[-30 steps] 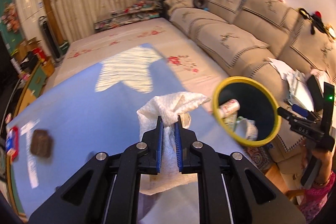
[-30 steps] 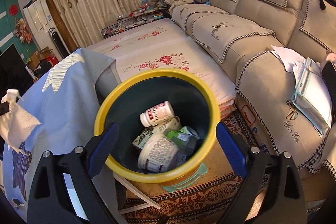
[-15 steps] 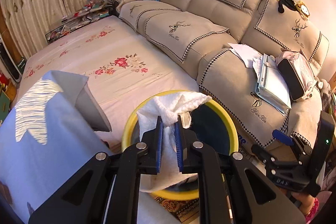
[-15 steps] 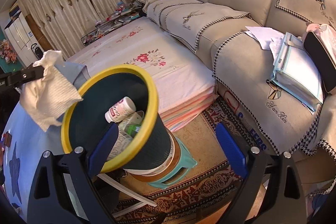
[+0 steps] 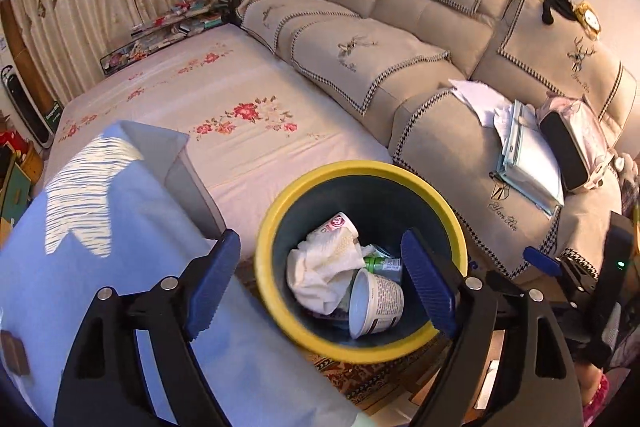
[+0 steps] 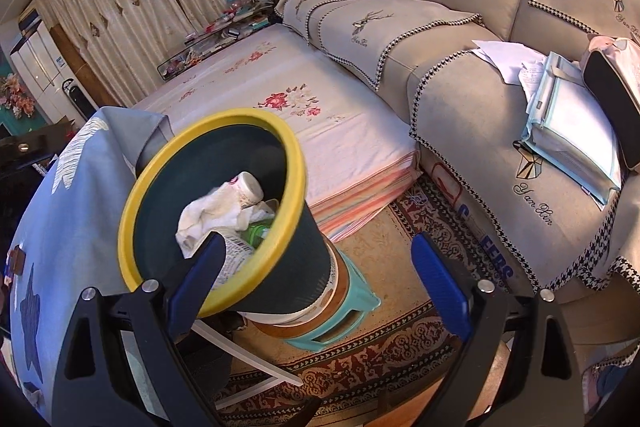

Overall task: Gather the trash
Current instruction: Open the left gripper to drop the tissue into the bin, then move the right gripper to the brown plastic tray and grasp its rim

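Bin: dark trash bin with yellow rim, beside the blue-clothed counter, standing on a teal stool.
Trash: white paper towel crumpled inside, on top of a yogurt cup, white bottle and green bottle.
Left tongs: spread wide, holding nothing, poised above the bin mouth, pointing down into it.
Right tongs: also spread wide and holding nothing, lower, at the bin's side, left pad crossing the rim in view.
Risk: right tongs sit close to the rim; a careless swing could likely nudge the bin off the small stool.
Risk: towel rides high on the pile; could snag on the left tongs if dipped lower.
Remaining: brown item at the counter edge, possibly more trash; too blurred to tell.
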The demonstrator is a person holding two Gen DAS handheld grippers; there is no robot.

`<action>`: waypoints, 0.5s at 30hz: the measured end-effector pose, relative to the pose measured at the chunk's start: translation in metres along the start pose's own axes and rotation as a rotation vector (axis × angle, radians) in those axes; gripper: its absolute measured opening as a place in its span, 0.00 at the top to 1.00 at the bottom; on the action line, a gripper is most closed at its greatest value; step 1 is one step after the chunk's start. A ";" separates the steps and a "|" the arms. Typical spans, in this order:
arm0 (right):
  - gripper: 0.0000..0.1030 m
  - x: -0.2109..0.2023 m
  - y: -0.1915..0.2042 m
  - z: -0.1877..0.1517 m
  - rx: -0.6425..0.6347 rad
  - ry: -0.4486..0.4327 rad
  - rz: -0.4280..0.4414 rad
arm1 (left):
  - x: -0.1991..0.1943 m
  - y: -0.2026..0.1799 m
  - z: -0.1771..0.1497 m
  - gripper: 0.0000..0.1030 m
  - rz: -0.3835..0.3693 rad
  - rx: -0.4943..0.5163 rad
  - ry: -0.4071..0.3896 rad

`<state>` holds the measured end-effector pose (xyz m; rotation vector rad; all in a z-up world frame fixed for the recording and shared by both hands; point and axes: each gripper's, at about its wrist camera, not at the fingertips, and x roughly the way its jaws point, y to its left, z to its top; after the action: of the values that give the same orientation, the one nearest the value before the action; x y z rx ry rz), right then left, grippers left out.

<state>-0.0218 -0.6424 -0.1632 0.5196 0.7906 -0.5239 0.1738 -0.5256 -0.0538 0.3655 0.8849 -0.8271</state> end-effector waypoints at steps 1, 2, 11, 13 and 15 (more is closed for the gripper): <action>0.14 -0.002 0.005 0.000 -0.009 -0.002 0.005 | -0.015 0.009 -0.005 0.18 0.000 -0.013 -0.020; 0.14 -0.003 0.010 0.000 -0.019 -0.003 0.009 | -0.031 0.019 -0.012 0.16 0.001 -0.031 -0.044; 0.14 -0.018 0.110 0.006 -0.212 -0.028 0.091 | -0.149 0.124 -0.100 0.08 0.159 -0.201 -0.181; 0.14 -0.019 0.141 0.004 -0.269 -0.027 0.119 | -0.171 0.149 -0.123 0.08 0.209 -0.249 -0.200; 0.13 -0.020 0.177 0.001 -0.331 -0.023 0.152 | -0.191 0.172 -0.147 0.07 0.253 -0.298 -0.220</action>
<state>0.0759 -0.5049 -0.1049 0.2640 0.7901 -0.2510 0.1585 -0.2354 0.0034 0.1176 0.7244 -0.4816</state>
